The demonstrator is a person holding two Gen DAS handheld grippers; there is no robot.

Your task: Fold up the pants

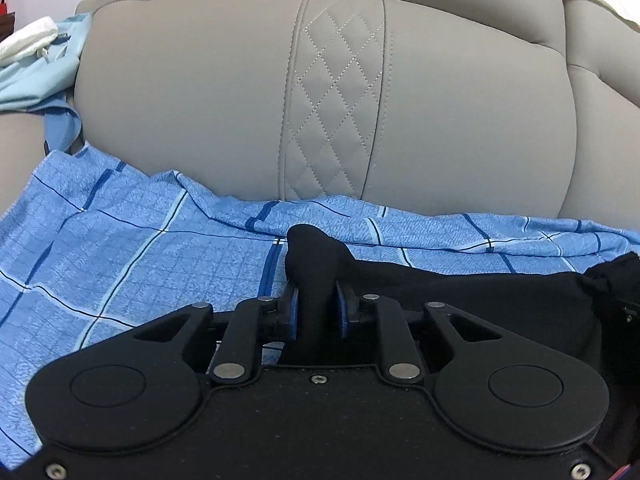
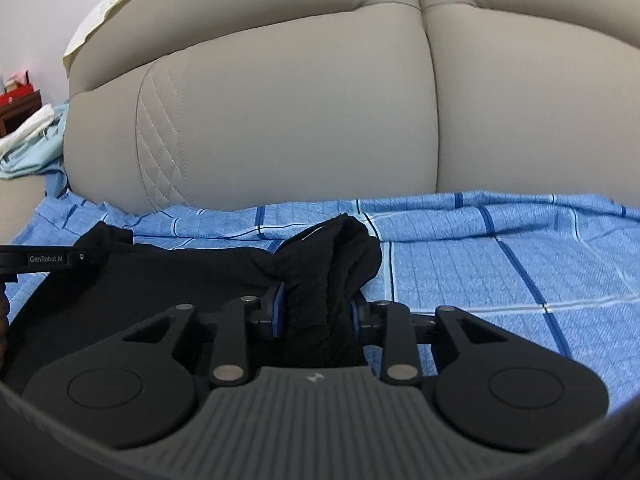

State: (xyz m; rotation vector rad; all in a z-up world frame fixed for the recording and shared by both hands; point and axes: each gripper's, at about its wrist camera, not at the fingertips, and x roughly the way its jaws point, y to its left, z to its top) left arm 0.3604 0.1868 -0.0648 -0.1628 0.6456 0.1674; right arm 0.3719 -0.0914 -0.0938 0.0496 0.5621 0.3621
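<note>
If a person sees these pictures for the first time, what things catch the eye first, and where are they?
First, the black pants, pinched in both the left gripper and the right gripper, low in the middle of each view. Under them lies a blue checked sheet, bright against the dark cloth. Behind rises a big grey padded headboard with a diamond-stitched strip.

I see matt black knit pants [image 2: 344,272], a woven blue checked cotton sheet [image 1: 120,248], and a smooth, stitched beige leather-look headboard [image 1: 224,92]
</note>
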